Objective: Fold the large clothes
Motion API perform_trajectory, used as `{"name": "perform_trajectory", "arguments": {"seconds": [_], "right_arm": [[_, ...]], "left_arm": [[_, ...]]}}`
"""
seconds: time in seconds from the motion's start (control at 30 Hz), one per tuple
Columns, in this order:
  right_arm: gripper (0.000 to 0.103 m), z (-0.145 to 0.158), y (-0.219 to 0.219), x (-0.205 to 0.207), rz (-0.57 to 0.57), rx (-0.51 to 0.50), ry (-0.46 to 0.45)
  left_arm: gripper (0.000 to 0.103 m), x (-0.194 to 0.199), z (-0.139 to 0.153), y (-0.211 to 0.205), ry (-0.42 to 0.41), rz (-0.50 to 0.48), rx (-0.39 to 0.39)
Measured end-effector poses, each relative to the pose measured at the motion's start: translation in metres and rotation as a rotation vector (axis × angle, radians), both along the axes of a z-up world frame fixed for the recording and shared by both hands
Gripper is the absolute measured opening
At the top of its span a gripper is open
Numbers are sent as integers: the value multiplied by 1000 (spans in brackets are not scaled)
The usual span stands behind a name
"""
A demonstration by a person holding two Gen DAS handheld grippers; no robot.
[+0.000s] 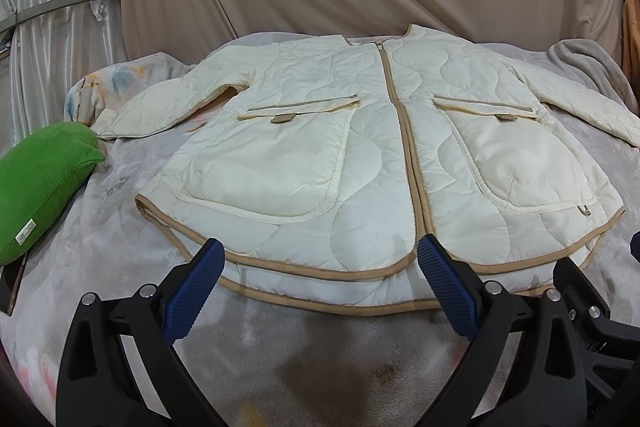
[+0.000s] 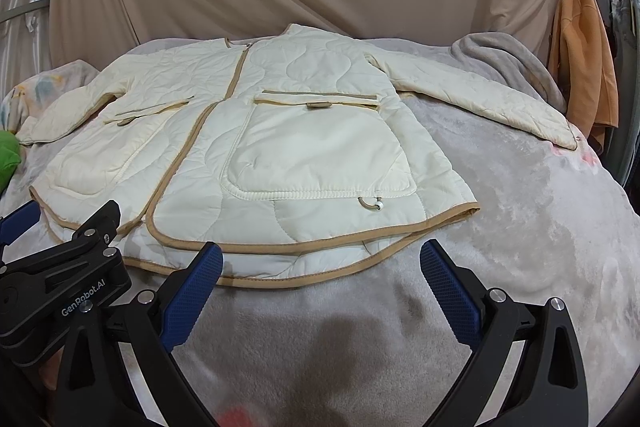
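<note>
One cream quilted jacket lies flat, zipped, sleeves spread on the grey blanket, ready for folding; your left gripper and right gripper hover wide apart, empty, at its hem.

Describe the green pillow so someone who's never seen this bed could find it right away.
Start at the cream quilted jacket spread flat on the grey plush blanket. Follow its sleeve on the left of the left wrist view out to the cuff. Just past it lies the green pillow, the only bright green thing, with a small white label.
</note>
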State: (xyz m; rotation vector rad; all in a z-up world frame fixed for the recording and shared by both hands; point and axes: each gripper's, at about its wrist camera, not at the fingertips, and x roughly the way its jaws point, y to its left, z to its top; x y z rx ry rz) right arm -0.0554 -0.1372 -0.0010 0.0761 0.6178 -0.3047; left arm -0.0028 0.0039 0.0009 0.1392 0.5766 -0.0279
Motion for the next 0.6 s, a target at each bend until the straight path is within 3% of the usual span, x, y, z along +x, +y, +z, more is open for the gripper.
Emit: {"name": "perform_trajectory", "arguments": {"seconds": [0.6], "right_arm": [[98,0,0,-1,0,-1,-1]], "left_arm": [[95,-1,0,0,-2,0,2]]}}
